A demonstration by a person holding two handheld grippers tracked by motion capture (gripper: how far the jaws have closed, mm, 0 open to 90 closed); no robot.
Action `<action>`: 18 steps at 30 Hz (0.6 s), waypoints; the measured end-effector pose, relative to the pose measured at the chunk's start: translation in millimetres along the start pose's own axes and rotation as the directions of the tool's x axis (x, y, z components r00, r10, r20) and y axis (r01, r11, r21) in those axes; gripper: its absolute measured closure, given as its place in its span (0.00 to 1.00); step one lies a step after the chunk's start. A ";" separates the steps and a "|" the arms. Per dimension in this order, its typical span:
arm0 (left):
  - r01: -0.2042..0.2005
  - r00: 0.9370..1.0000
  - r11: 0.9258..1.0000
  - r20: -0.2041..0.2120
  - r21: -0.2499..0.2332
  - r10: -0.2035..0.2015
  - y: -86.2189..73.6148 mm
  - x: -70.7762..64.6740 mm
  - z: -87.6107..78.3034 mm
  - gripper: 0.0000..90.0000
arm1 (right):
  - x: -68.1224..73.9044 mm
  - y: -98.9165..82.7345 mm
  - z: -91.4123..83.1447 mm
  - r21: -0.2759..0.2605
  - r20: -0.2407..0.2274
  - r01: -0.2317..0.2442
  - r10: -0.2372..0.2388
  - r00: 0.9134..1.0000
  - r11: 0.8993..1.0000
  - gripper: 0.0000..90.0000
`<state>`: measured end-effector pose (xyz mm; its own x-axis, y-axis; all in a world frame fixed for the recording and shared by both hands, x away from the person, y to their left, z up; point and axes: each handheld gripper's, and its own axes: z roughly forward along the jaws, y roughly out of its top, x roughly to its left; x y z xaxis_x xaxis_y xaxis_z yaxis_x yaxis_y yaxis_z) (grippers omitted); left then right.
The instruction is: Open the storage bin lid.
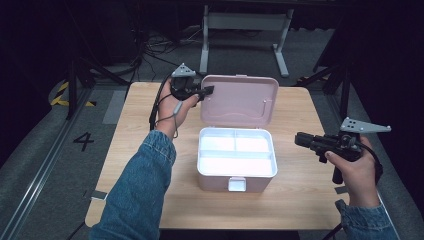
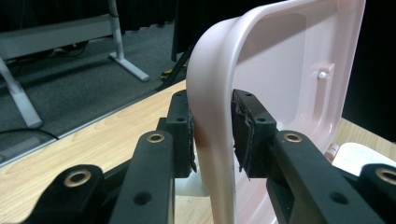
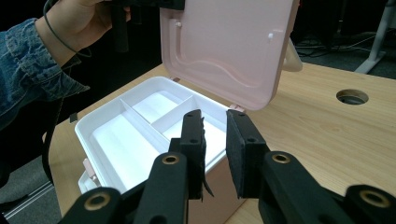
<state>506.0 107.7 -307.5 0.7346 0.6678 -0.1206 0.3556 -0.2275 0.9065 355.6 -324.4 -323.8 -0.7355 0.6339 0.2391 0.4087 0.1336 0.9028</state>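
Box [image 1: 235,172], pink with a white tray, sits mid-surface [image 1: 300,200] with its lid [image 1: 240,100] standing upright behind it. The left tool [image 1: 207,91] pinches the lid's left edge between its pads. The right tool [image 1: 300,139] hangs to the right of the box, jaws slightly parted and holding nothing.

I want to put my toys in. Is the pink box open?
Open. The lid stands up behind the pink box, the left tongs pinch its edge, and the white compartments inside look empty.
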 end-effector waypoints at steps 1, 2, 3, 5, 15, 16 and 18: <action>0.007 1.000 1.000 0.001 0.002 -0.007 -0.3 0.9 1.1 0.78 | -0.8 -0.2 0.3 -0.002 -0.002 0.001 -0.001 1.000 1.000 0.86; 0.009 1.000 1.000 -0.001 0.001 -0.009 -0.5 1.9 2.5 0.77 | -1.2 -0.3 0.3 0.001 0.000 -0.004 0.004 1.000 1.000 0.86; 0.012 1.000 1.000 -0.002 0.006 -0.012 -0.8 2.6 3.3 0.77 | -1.8 -0.5 0.4 0.001 0.003 -0.005 0.005 1.000 1.000 0.86; 0.017 1.000 1.000 -0.008 0.005 -0.017 -1.8 4.1 5.5 0.77 | -2.7 -0.7 0.4 0.000 0.002 -0.008 0.008 1.000 1.000 0.86; 0.020 0.999 1.000 -0.049 0.017 -0.019 -6.9 9.4 17.2 0.72 | -3.1 -0.5 0.8 -0.002 -0.005 -0.007 0.007 1.000 1.000 0.85; 0.022 0.998 1.000 -0.052 0.020 -0.021 -7.6 10.2 18.5 0.72 | -3.0 -0.5 0.5 0.000 -0.004 -0.011 0.011 1.000 1.000 0.85; 0.035 0.998 0.999 -0.054 0.020 -0.034 -9.7 12.8 21.7 0.71 | -3.4 -0.5 -0.1 -0.003 -0.004 -0.012 0.012 1.000 1.000 0.85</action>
<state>524.6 103.1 -326.6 0.6899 0.7123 -0.1291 0.3925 -0.2183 0.8935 357.8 -326.6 -325.1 -0.7328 0.6322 0.2518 0.4161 0.1235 0.9009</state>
